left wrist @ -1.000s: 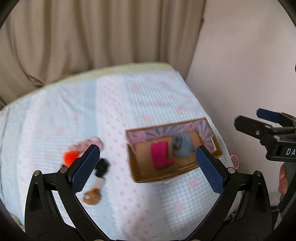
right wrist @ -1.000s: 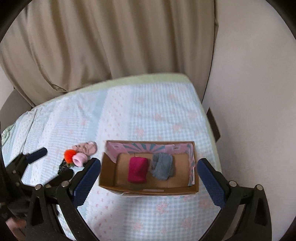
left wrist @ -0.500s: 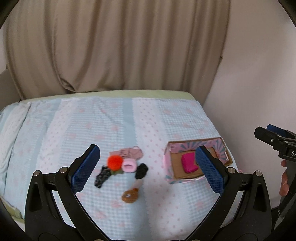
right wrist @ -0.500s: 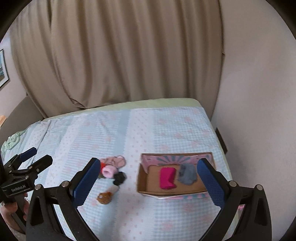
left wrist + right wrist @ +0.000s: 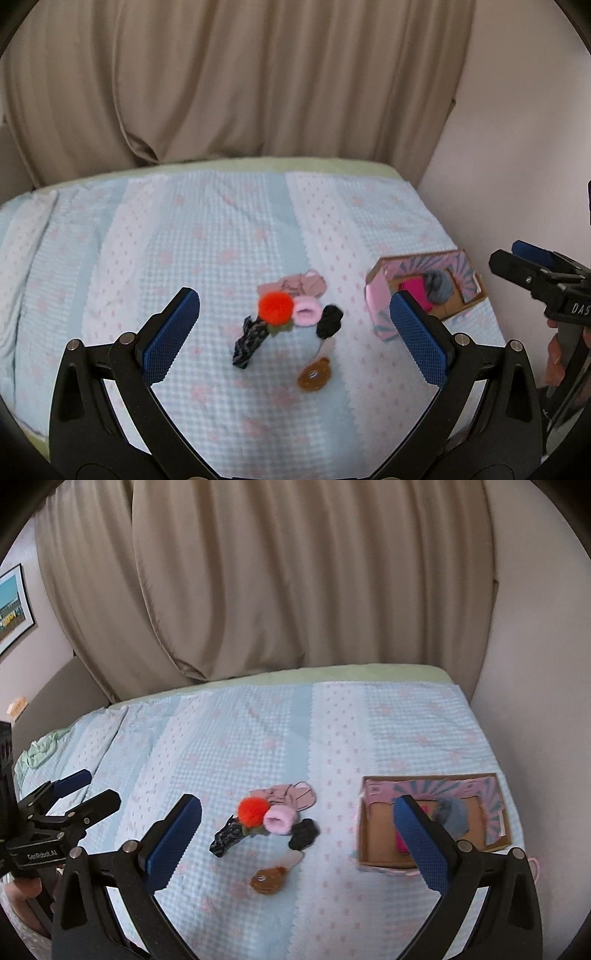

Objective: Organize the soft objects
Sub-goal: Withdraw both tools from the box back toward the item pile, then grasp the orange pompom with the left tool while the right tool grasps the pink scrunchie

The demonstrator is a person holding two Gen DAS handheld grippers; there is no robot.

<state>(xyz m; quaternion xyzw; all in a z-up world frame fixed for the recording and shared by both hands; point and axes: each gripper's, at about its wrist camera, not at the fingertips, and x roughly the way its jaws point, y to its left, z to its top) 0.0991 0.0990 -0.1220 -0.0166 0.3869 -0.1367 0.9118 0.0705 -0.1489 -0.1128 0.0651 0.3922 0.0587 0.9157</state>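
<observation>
A cluster of soft things lies mid-bed: an orange pompom [image 5: 275,305], a pink scrunchie [image 5: 307,312], a black scrunchie [image 5: 330,320], a dark patterned band [image 5: 248,341], a pale pink cloth [image 5: 301,285] and a brown piece [image 5: 314,375]. They also show in the right wrist view, pompom [image 5: 252,809] first. A cardboard box [image 5: 377,834] on the right holds a magenta item [image 5: 415,288] and a grey item [image 5: 438,286]. My left gripper [image 5: 295,338] is open and empty above the cluster. My right gripper [image 5: 298,842] is open and empty, between cluster and box.
The bed has a light blue and pink patterned cover [image 5: 258,738]. A beige curtain [image 5: 258,590] hangs behind it. A wall [image 5: 535,664] runs along the bed's right side. A framed picture [image 5: 13,605] hangs at far left.
Both grippers have swung left from the box toward the cluster of soft things, which now sits centred in both views. Both stayed open and empty.
</observation>
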